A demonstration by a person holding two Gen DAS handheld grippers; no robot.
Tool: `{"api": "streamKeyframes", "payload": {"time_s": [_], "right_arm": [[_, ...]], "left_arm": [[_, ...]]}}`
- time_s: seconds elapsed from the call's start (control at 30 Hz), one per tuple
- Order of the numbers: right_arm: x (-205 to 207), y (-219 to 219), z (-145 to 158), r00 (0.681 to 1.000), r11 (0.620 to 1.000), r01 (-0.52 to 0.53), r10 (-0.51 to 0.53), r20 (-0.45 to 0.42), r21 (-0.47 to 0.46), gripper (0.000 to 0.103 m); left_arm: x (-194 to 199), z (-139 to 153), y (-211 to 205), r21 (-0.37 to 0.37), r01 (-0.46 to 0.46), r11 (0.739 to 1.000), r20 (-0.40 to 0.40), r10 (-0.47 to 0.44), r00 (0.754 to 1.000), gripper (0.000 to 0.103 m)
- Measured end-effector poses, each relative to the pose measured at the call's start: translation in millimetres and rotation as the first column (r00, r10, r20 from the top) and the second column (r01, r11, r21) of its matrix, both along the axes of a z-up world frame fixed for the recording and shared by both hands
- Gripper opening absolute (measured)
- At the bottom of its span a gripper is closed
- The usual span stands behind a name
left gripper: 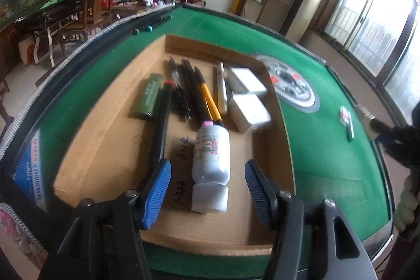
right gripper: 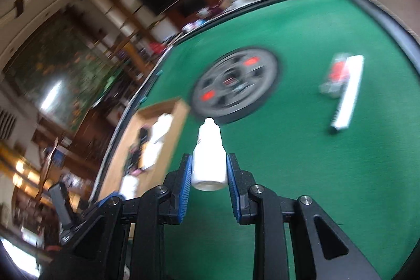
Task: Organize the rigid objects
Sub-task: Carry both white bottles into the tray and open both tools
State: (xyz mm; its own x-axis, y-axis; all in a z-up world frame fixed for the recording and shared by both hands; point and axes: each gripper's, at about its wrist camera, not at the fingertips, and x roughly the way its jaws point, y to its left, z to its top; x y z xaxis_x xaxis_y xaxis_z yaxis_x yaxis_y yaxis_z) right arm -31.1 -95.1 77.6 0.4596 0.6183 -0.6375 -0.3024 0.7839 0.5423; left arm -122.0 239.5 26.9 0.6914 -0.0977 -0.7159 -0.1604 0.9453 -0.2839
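A shallow cardboard tray point(left gripper: 86, 148) lies on the green table. In it are a green lighter point(left gripper: 148, 96), several pens point(left gripper: 199, 93), a long black tool point(left gripper: 161, 122), two white boxes point(left gripper: 246, 82) and a white bottle point(left gripper: 211, 151) lying on its side. My left gripper point(left gripper: 207, 167) stands open over the tray, one blue pad on each side of that bottle, and neither pad touches it. In the right wrist view my right gripper point(right gripper: 208, 167) is shut on a small white dropper bottle point(right gripper: 208, 148), nozzle pointing away, held above the felt to the right of the tray point(right gripper: 181, 106).
A round grey centre disc point(right gripper: 235, 83) sits in the table's middle. Beyond it lie a white strip point(right gripper: 349, 91) and a clear pack with red parts point(right gripper: 336, 75). A raised dark rim point(left gripper: 78, 49) edges the table. A person's sleeve point(left gripper: 409, 201) is at the right.
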Motion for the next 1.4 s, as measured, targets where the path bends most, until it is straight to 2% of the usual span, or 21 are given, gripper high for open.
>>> {"api": "streamKeyframes", "payload": {"time_s": [0.1, 0.2, 0.33, 0.4, 0.57, 0.7, 0.83, 1.0, 1.2, 1.27, 1.4], "right_arm": [[-2.3, 61.9, -4.5, 0.989, 0.990, -0.144, 0.144, -0.039, 0.009, 0.025], [-4.2, 118.4, -13.1, 0.970, 0.970, -0.238, 0.236, -0.060, -0.040, 0.025], [-2.9, 173.0, -28.3, 0.956, 0.951, -0.291, 0.284, -0.078, -0.102, 0.026], [-5.9, 192.1, -35.6, 0.955, 0.941, -0.295, 0.288, -0.069, -0.166, 0.025], [-13.7, 218.2, -45.5, 0.951, 0.912, -0.306, 0.303, -0.054, -0.274, 0.026], [-20.8, 223.2, -48.6, 0.950, 0.900, -0.304, 0.310, -0.033, -0.312, 0.028], [-26.6, 222.3, -46.7, 0.947, 0.898, -0.311, 0.320, -0.023, -0.311, 0.037], [-35.4, 210.9, -34.4, 0.949, 0.894, -0.273, 0.311, 0.052, -0.355, 0.041], [-39.3, 171.0, -14.0, 0.954, 0.894, -0.121, 0.225, 0.199, -0.431, 0.051], [-38.3, 152.1, -10.0, 0.947, 0.877, -0.035, 0.183, 0.264, -0.479, 0.052], [-35.6, 116.8, -4.8, 0.936, 0.856, 0.073, 0.118, 0.331, -0.511, 0.053]], "left_arm": [[-11.5, 10.1, 13.9, -0.033, -0.037, 0.999, 0.050, 0.038, 0.998, 0.070], [-18.5, 11.2, 27.6, -0.063, -0.056, 0.996, 0.067, 0.060, 0.996, 0.070], [-23.2, 8.0, 40.8, -0.068, -0.069, 0.995, 0.071, 0.074, 0.995, 0.070], [-24.7, 5.7, 46.1, -0.069, -0.075, 0.995, 0.069, 0.080, 0.994, 0.070], [-26.3, 1.6, 60.5, -0.086, -0.089, 0.992, 0.066, 0.095, 0.993, 0.071], [-25.0, -2.2, 67.2, -0.101, -0.102, 0.990, 0.058, 0.108, 0.992, 0.072], [-24.4, -3.7, 66.9, -0.097, -0.107, 0.990, 0.049, 0.112, 0.992, 0.075], [-27.0, -1.1, 62.6, -0.071, -0.110, 0.991, 0.049, 0.114, 0.992, 0.075], [-29.0, 10.7, 45.7, -0.027, -0.088, 0.996, 0.072, 0.090, 0.993, 0.075], [-28.9, 15.3, 36.7, -0.012, -0.076, 0.997, 0.079, 0.077, 0.994, 0.075], [-27.3, 21.0, 16.5, 0.011, -0.047, 0.999, 0.083, 0.046, 0.995, 0.075]]}}
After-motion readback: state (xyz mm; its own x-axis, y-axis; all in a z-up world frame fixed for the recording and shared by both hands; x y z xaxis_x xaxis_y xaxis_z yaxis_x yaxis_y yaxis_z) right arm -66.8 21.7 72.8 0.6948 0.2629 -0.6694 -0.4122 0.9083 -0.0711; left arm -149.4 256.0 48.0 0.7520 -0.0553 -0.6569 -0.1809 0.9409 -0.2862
